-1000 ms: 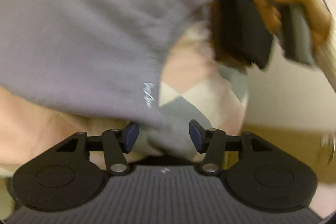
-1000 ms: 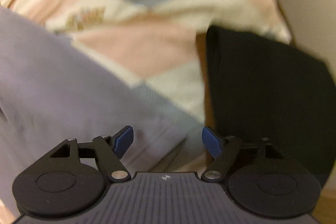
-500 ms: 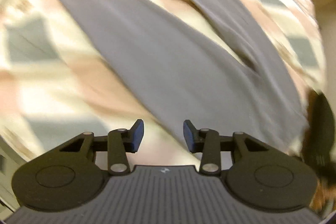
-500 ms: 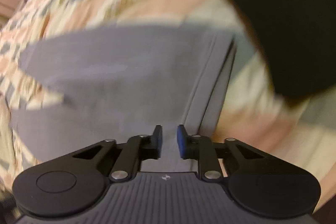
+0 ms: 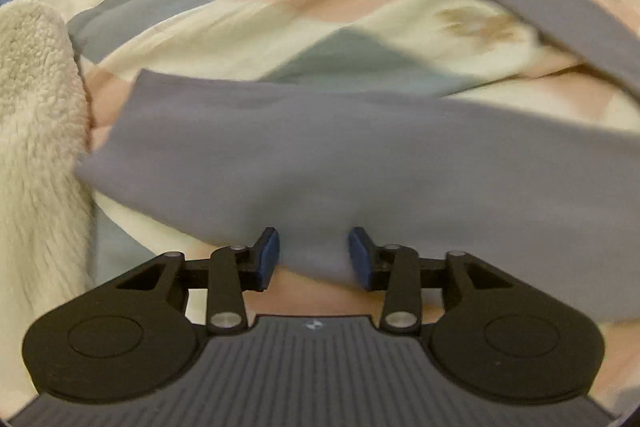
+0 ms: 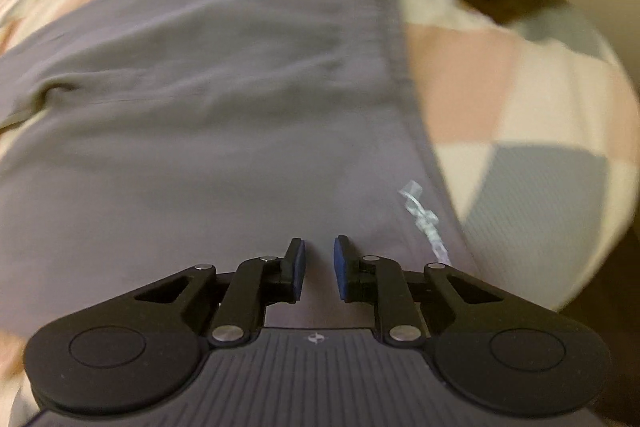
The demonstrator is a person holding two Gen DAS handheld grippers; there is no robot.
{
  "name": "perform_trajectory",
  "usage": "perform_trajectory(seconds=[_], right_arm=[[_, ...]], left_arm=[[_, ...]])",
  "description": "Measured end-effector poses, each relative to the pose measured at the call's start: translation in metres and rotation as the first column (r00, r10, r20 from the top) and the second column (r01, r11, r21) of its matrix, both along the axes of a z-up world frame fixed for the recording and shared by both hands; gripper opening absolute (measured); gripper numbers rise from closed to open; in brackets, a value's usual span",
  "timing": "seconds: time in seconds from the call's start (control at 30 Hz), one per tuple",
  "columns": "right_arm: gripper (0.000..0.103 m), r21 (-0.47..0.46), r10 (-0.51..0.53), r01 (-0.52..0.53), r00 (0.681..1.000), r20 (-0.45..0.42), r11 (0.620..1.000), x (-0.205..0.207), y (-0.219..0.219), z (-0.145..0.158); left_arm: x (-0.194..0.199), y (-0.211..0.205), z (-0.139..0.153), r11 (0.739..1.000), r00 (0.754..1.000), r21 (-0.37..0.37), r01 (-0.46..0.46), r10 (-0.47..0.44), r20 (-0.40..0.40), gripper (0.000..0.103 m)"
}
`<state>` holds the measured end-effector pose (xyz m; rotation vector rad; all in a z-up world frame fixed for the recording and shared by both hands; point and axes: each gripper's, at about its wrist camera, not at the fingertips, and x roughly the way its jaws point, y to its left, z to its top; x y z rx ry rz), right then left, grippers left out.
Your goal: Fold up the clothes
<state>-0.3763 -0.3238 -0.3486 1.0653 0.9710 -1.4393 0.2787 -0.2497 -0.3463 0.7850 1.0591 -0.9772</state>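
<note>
Your left tongs (image 5: 313, 259) are opening astride a raised fold at the hem of the grey trousers (image 5: 360, 163), legs running out across the bed (image 5: 280, 27). Your right tongs (image 6: 319, 269), nearly closed yet pinching nothing, hover over the waistband near the bed's edge.

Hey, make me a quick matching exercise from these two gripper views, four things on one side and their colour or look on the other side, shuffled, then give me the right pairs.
Things:
1. garment
2. bedspread
3. fleece
4. finger pads

Looks:
A. blue
B. cream and fluffy
C. plain grey with a small pale logo
D. patchwork of pink, cream and grey-blue

Pairs: 1-C, 2-D, 3-B, 4-A
</note>
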Motion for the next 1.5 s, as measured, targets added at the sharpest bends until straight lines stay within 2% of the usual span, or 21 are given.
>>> perform_trajectory(seconds=[0.1, 0.17, 0.2, 0.27, 0.37, 0.47, 0.5, 0.53, 0.57, 0.6, 0.63, 0.67, 0.7, 0.73, 0.8, 0.87, 0.9, 1.1, 1.23, 1.3, 1.5], right_arm=[[0.019, -0.036, -0.100, 0.098, 0.994, -0.053, 0.995, 0.006, 0.012, 0.009], [0.021, -0.071, -0.167, 0.162, 0.984, -0.058, 0.984, 0.012, 0.022, 0.020], [0.023, -0.090, -0.194, 0.189, 0.980, -0.043, 0.978, 0.015, 0.026, 0.027], [0.023, -0.139, -0.205, 0.204, 0.979, 0.001, 0.969, 0.021, 0.033, 0.040], [0.025, -0.173, -0.183, 0.186, 0.982, 0.033, 0.967, 0.033, 0.033, 0.043], [0.025, -0.141, -0.208, 0.212, 0.977, 0.041, 0.967, 0.029, 0.031, 0.024], [0.025, -0.123, -0.232, 0.233, 0.972, 0.023, 0.965, 0.024, 0.032, 0.017], [0.024, -0.105, -0.261, 0.260, 0.965, 0.001, 0.960, 0.016, 0.032, 0.011], [0.016, -0.095, -0.291, 0.289, 0.957, -0.012, 0.953, 0.008, 0.034, 0.006], [0.003, -0.092, -0.323, 0.321, 0.946, -0.008, 0.943, 0.000, 0.036, 0.008], [0.002, -0.091, -0.355, 0.354, 0.935, 0.002, 0.931, -0.008, 0.038, 0.012], [0.006, -0.099, -0.382, 0.382, 0.924, 0.019, 0.919, -0.013, 0.041, 0.020], [0.016, -0.118, -0.391, 0.392, 0.920, 0.036, 0.912, -0.014, 0.045, 0.031], [0.021, -0.140, -0.394, 0.398, 0.918, 0.052, 0.907, -0.014, 0.049, 0.043], [0.035, -0.166, -0.365, 0.370, 0.929, 0.062, 0.914, -0.005, 0.056, 0.064], [0.040, -0.155, -0.330, 0.339, 0.941, 0.080, 0.928, 0.012, 0.064, 0.076], [0.042, -0.139, -0.315, 0.326, 0.944, 0.094, 0.935, 0.021, 0.068, 0.081], [0.042, -0.030, -0.238, 0.249, 0.950, 0.202, 0.968, 0.075, 0.080, 0.092], [0.046, -0.043, -0.164, 0.178, 0.960, 0.225, 0.983, 0.096, 0.079, 0.116], [0.050, -0.067, -0.133, 0.152, 0.963, 0.233, 0.986, 0.102, 0.078, 0.132], [0.050, -0.139, -0.100, 0.137, 0.965, 0.241, 0.981, 0.112, 0.092, 0.175]], left_arm=[[0.058, 0.008, 0.000, 0.999, 0.999, 0.008, -0.051, 0.051, 0.016, 0.039], [0.087, 0.011, 0.009, 0.994, 0.992, 0.014, -0.108, 0.107, 0.063, 0.021], [0.096, 0.011, 0.017, 0.993, 0.990, 0.002, -0.121, 0.120, 0.079, 0.020], [0.103, 0.011, 0.033, 0.995, 0.992, -0.052, -0.087, 0.092, 0.085, 0.021], [0.093, 0.001, 0.033, 0.998, 0.998, -0.068, 0.003, 0.002, 0.066, 0.035], [0.083, -0.012, 0.000, 0.996, 0.992, 0.036, 0.078, -0.081, 0.094, 0.041], [0.083, -0.013, -0.012, 0.993, 0.988, 0.084, 0.079, -0.089, 0.122, 0.042], [0.086, -0.013, -0.016, 0.993, 0.988, 0.104, 0.058, -0.072, 0.137, 0.049], [0.089, -0.013, -0.018, 0.993, 0.988, 0.115, 0.028, -0.045, 0.145, 0.051], [0.094, -0.014, -0.012, 0.994, 0.990, 0.107, -0.018, 0.003, 0.140, 0.049], [0.094, -0.015, -0.005, 0.994, 0.990, 0.103, -0.046, 0.031, 0.140, 0.040], [0.092, -0.016, 0.004, 0.993, 0.989, 0.099, -0.060, 0.045, 0.142, 0.034], [0.082, -0.018, 0.016, 0.995, 0.988, 0.096, -0.039, 0.024, 0.151, 0.033], [0.071, -0.021, 0.027, 0.995, 0.987, 0.097, -0.015, -0.001, 0.160, 0.035], [0.035, -0.025, 0.048, 0.993, 0.987, 0.104, 0.048, -0.063, 0.147, 0.038], [-0.007, -0.029, 0.069, 0.988, 0.985, 0.100, 0.114, -0.126, 0.122, 0.043], [-0.029, -0.031, 0.078, 0.985, 0.983, 0.097, 0.142, -0.152, 0.105, 0.046], [-0.148, -0.036, 0.128, 0.973, 0.973, 0.017, 0.229, -0.229, -0.028, 0.047], [-0.206, -0.031, 0.158, 0.954, 0.952, -0.046, 0.296, -0.299, -0.063, 0.053], [-0.225, -0.026, 0.170, 0.943, 0.942, -0.058, 0.328, -0.331, -0.049, 0.057], [-0.244, -0.012, 0.196, 0.923, 0.924, -0.076, 0.377, -0.380, -0.041, 0.057]])
